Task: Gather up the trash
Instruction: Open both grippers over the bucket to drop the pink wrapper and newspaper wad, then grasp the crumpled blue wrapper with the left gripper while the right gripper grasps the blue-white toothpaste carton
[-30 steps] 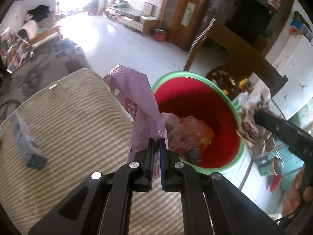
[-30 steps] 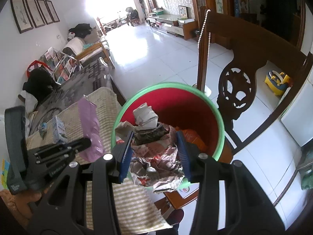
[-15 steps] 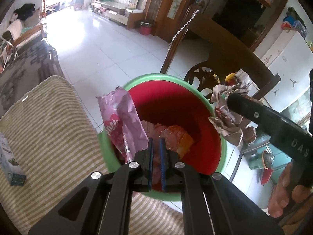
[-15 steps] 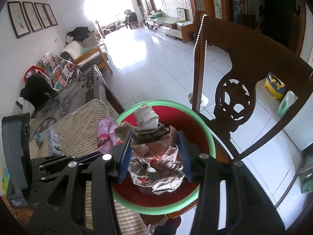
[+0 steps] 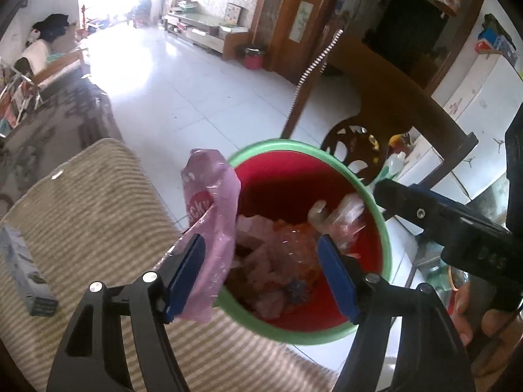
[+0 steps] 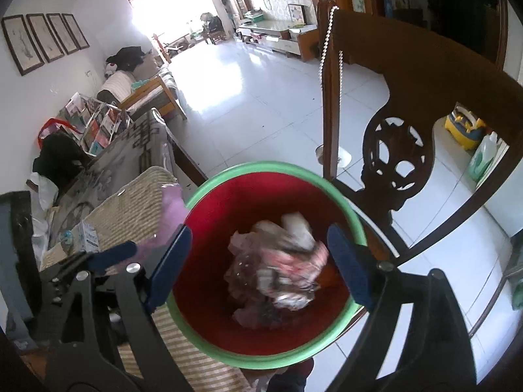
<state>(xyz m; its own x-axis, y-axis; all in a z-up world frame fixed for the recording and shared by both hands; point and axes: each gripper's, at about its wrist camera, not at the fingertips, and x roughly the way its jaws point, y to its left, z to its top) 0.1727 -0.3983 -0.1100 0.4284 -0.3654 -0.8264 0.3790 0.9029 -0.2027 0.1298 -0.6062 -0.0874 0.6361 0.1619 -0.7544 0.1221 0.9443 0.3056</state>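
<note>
Both grippers spread wide over red bin: left gripper, right gripper, neither gripping. Crumpled paper wad in bin. Pink bag draped against left inner pad at rim.

The bin is red inside with a green rim. At its nine o'clock hangs a translucent pink bag bearing a red roundel with white letters. The worktop cloth is striped beige and cream. Both tongs, left and right, are black with blue pads. The floor is glossy white tile.
</note>
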